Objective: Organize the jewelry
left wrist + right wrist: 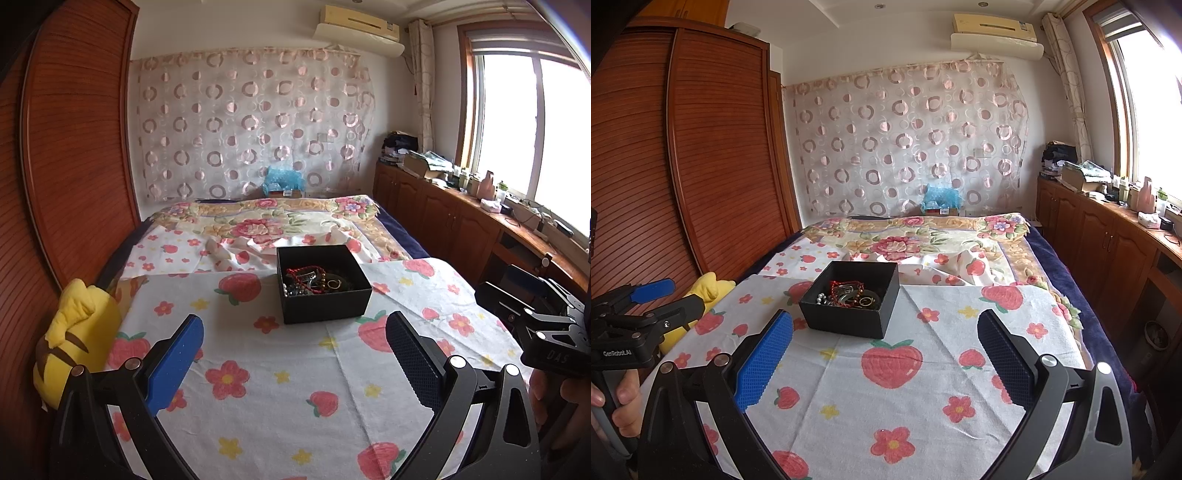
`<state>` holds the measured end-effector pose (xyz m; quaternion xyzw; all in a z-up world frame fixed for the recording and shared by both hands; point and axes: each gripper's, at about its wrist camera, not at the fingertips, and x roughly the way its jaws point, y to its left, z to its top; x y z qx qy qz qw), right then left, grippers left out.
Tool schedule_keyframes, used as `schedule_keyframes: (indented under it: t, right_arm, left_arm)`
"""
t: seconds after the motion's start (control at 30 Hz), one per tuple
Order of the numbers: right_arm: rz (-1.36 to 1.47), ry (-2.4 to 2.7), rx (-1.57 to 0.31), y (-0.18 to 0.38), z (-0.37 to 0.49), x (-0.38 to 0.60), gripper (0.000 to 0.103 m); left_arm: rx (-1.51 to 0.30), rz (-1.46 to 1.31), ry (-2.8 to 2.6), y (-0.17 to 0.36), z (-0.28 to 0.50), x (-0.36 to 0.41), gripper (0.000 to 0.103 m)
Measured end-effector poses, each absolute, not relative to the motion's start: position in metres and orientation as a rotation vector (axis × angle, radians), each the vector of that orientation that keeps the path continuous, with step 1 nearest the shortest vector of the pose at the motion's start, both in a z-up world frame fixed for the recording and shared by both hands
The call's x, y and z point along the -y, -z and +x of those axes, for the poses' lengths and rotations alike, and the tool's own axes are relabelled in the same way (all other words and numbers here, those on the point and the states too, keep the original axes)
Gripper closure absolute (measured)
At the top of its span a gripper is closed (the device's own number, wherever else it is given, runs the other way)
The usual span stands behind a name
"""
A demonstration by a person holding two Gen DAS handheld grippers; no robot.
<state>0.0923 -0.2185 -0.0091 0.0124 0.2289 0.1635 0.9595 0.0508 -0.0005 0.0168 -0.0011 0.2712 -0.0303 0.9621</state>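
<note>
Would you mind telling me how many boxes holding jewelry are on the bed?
1. The black box sits open on the strawberry-print cloth, ahead of both open grippers, left gripper and right gripper. Its jewelry lies tangled, so pieces underneath may be hidden.

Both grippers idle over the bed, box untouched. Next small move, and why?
Probably ease the right gripper forward and down toward the open black box. Both it and the left gripper are open and empty, short of the box, which sits on the strawberry-print cloth. The jewelry lies tangled inside: red cord, beads, a ring. Nothing has been taken out yet.
</note>
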Motion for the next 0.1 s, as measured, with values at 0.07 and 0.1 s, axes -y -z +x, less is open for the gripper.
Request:
schedule_keyframes:
  t: [0.07,0.1]
  right_arm:
    - [0.025,-0.333,-0.463,0.0086,0.0925,0.2189,0.002]
    - [0.025,-0.333,-0.463,0.0086,0.0925,0.2189,0.002]
  left_arm:
    - [-0.549,-0.001,0.059,-0.0170,0.0504,0.0024,0.008]
    - [-0.549,0.000,0.063,-0.0168,0.0507,0.0001,0.008]
